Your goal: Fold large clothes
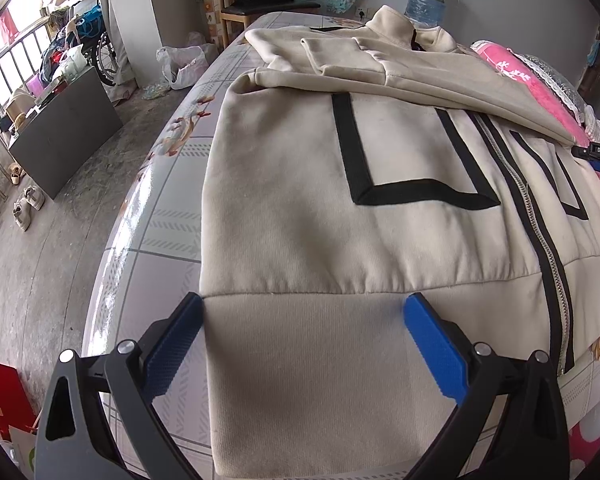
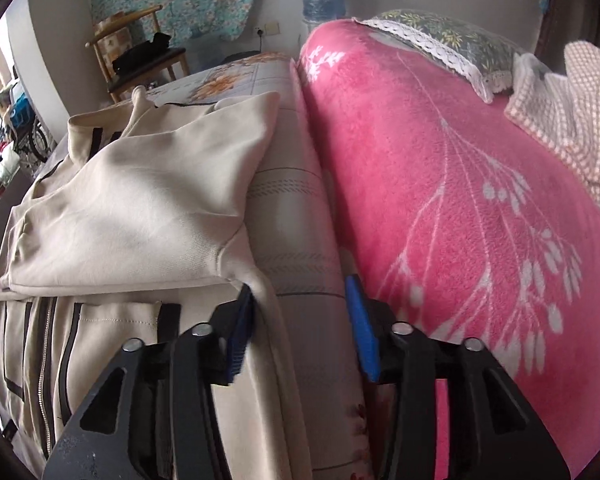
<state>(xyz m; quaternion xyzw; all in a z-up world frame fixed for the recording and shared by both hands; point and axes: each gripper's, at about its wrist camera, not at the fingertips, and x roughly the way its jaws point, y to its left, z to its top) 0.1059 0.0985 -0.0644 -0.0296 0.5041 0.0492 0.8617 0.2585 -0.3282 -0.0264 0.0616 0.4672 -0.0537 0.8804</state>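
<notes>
The jacket (image 1: pixel 300 184) lies flat on the bed (image 1: pixel 160 216), sleeves folded in; my left gripper (image 1: pixel 304 344) stands released over the hem, ready to lift; my right gripper (image 2: pixel 300 328) is released at the side edge.

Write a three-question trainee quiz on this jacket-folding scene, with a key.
1. True or false: the front zip of the beige fleece jacket with black trim is closed.
2. Multiple choice: what lies beside the jacket, right of the right hand-held gripper? A) pink plush blanket with white leaf print B) green towel C) brown cardboard box
3. Fill in: the left hand-held gripper stands open over the jacket's bottom ____.

Key: 1 true; 2 A; 3 hem band
</notes>
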